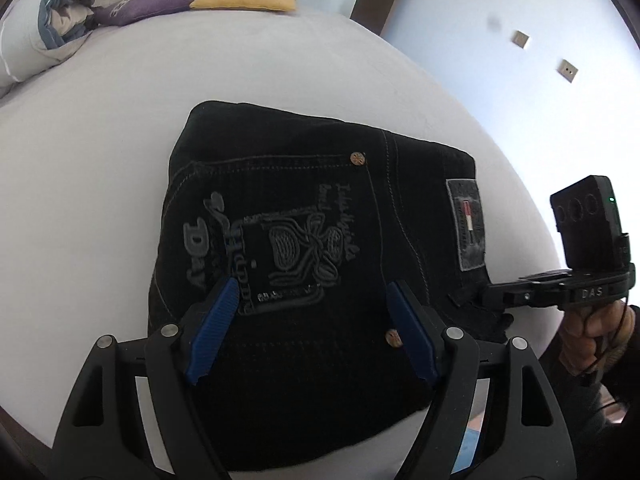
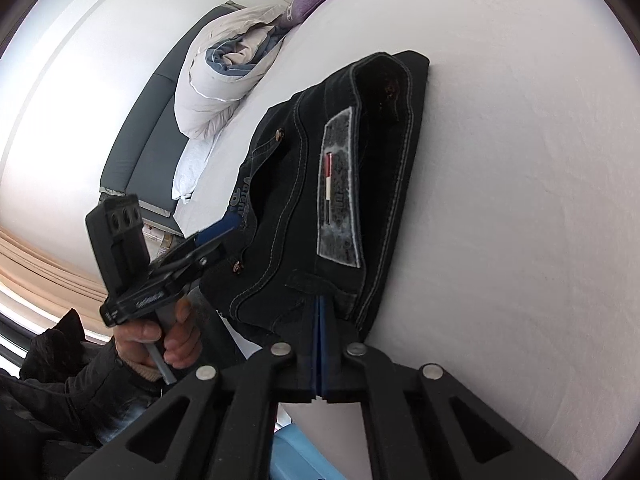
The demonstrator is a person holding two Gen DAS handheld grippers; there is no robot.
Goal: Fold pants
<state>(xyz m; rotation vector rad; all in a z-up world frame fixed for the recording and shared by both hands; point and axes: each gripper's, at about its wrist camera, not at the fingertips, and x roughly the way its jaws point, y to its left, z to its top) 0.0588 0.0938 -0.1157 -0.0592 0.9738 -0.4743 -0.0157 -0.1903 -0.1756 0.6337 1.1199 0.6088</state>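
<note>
Hovering tilted down over folded black pants (image 1: pixel 304 240), left tool (image 1: pixel 312 312) spread wide, right tool (image 2: pixel 322 312) pinching the waistband edge

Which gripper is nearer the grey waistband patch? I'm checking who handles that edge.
Right. The right gripper is shut on the pants just below the grey patch; the left gripper hangs open over the embroidered pocket.

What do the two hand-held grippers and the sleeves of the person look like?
Both grippers have black linkage frames with silver rivets and ribbed blue pads. The right gripper carries white "DAS" lettering and a black box with three round holes and a green light. The left gripper carries the same kind of box. Dark sleeves with a beige cuff cover the wrists.
</note>
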